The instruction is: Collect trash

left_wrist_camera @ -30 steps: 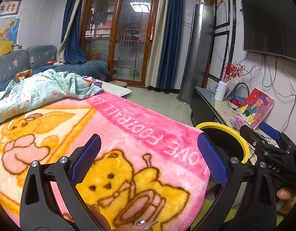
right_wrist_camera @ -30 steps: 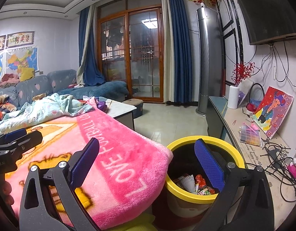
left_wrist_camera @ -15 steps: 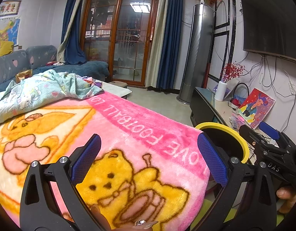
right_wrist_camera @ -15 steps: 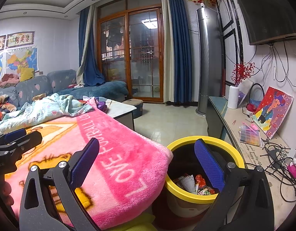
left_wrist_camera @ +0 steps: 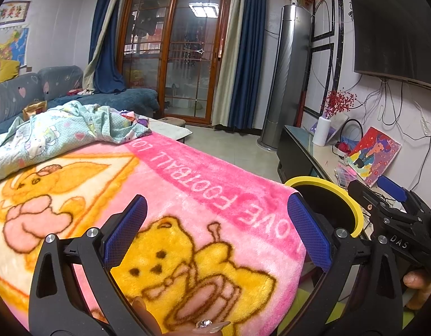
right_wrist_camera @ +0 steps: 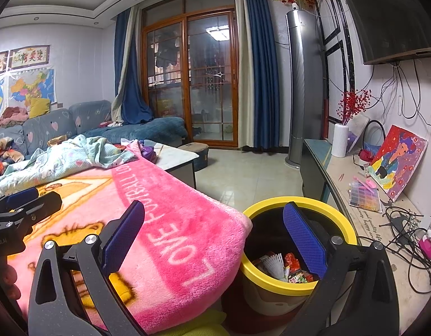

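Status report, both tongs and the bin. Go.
Left tongs open, empty, over pink blanket. Right tongs open, empty. Yellow bin holds wrappers. Nothing blocking.

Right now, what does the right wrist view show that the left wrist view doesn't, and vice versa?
Only the right wrist view looks into the yellow bin, showing the wrappers in it, and catches the open left gripper at its edge. Only the left wrist view shows the right gripper, jaws unclear, and the yellow bear print. Both share the pink blanket and the bin's rim.
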`<state>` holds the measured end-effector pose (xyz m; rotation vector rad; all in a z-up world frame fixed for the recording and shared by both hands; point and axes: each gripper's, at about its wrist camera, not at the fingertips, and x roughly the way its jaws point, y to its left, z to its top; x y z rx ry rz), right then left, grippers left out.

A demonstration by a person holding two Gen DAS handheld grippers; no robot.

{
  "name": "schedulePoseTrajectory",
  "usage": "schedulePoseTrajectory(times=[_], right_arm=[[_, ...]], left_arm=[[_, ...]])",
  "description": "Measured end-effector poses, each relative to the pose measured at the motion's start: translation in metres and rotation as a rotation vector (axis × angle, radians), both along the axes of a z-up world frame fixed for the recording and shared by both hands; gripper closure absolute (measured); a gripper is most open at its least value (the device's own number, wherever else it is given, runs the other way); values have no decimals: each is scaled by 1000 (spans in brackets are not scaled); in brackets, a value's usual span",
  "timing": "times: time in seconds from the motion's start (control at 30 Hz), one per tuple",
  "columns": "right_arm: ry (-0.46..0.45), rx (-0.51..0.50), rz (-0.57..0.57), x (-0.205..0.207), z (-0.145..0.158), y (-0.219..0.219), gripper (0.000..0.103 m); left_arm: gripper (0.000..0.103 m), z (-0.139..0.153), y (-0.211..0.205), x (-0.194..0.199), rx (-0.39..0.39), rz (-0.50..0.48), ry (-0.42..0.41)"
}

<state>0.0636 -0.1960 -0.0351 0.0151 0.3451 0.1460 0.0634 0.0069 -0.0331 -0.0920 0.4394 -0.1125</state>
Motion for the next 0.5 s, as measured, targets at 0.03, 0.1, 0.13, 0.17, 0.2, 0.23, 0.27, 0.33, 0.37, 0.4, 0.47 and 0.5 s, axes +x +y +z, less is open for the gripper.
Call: schedulePoseTrajectory(times=[0.03,0.1,0.13,0.17,0.2,0.23,0.27,0.33,0.37,0.4,0.47,0.5], right_arm=[[1,-1,1,0,0,0,7],[2,-1,4,1,-1,0,7],[2,-2,4,0,-1,0,7],[3,-1,5,1,-1,0,7],[4,-1,5,0,-1,1,7],[4,-1,3,1,-1,0,6],[4,0,3,1,-1,0,6],[6,1,1,1,-3,1,6],[8,1,1,1,-3,0,6],[9,1,0,1,-4,0,6],[8,1,2,1,-4,1,6],[8,0,2,1,-4,1,6]], left_arm=[[11,0,1,0,0,0,0],[11,0,0,0,2,2,1],[11,0,0,0,1,1,1],[11,0,0,0,1,0,0],[11,0,0,0,2,1,0],[11,0,0,0,1,0,-1],[11,0,0,0,0,-1,0],[11,0,-1,0,2,0,0],[11,-1,0,0,1,-2,1],[11,0,-1,0,0,-2,1],[11,-1,-1,-1,3,0,3],[11,-1,-1,-1,3,-1,3]])
